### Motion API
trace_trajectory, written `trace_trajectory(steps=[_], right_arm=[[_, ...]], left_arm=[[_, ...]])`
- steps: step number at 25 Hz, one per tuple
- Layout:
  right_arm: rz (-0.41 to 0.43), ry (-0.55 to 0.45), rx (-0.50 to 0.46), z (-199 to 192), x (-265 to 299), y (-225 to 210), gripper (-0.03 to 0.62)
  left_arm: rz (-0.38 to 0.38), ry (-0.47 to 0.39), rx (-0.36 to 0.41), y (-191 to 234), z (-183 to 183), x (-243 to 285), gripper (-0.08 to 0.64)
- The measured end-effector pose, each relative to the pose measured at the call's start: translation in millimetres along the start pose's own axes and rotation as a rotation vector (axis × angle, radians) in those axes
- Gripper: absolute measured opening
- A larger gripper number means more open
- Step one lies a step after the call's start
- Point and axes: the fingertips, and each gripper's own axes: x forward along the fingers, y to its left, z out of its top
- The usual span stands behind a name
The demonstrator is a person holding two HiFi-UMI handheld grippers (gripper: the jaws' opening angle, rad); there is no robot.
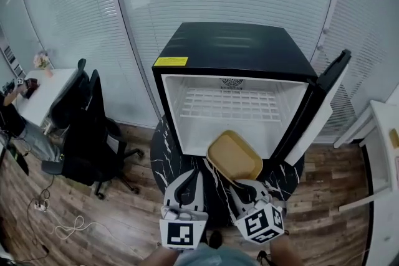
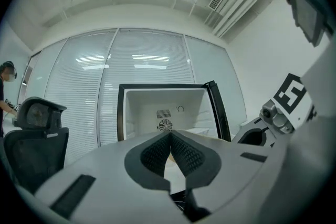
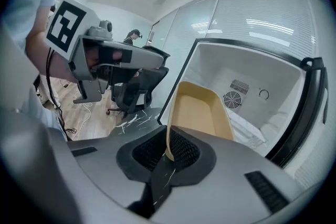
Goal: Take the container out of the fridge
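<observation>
Container (image 1: 234, 156), judged light, stiff: my right tongs (image 1: 243, 185) pinch its thin six-o'clock rim before the fridge (image 1: 230, 47); left tongs (image 1: 189, 182) closed, empty.

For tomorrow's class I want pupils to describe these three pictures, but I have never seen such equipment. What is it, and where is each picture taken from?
No robot: a person holds tongs in each hand. One picture comes from a camera on the person's head, looking down; the other two from cameras riding on the tongs. An open fridge stands on a dark table. The right tongs are shut on the rim of a tan container at the fridge's mouth. The left tongs are shut and hold nothing.
</observation>
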Motion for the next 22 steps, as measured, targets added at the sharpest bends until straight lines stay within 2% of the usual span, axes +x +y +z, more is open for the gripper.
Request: trace_trajectory(steps=[10, 17, 22], right_arm=[[-0.096, -0.225, 0.018, 62, -64, -10, 0.031], [-0.15, -0.419, 0.045, 102, -104, -8, 0.031], [-0.181, -0.464, 0.064, 110, -109, -7, 0.031]], left_arm=[[0.024, -0.108, 0.062, -8, 55, -29, 0.014], [0.038, -0.189, 0.08, -12, 87, -51, 0.014], [0.058, -0.195, 0.068, -7, 91, -56, 0.014]])
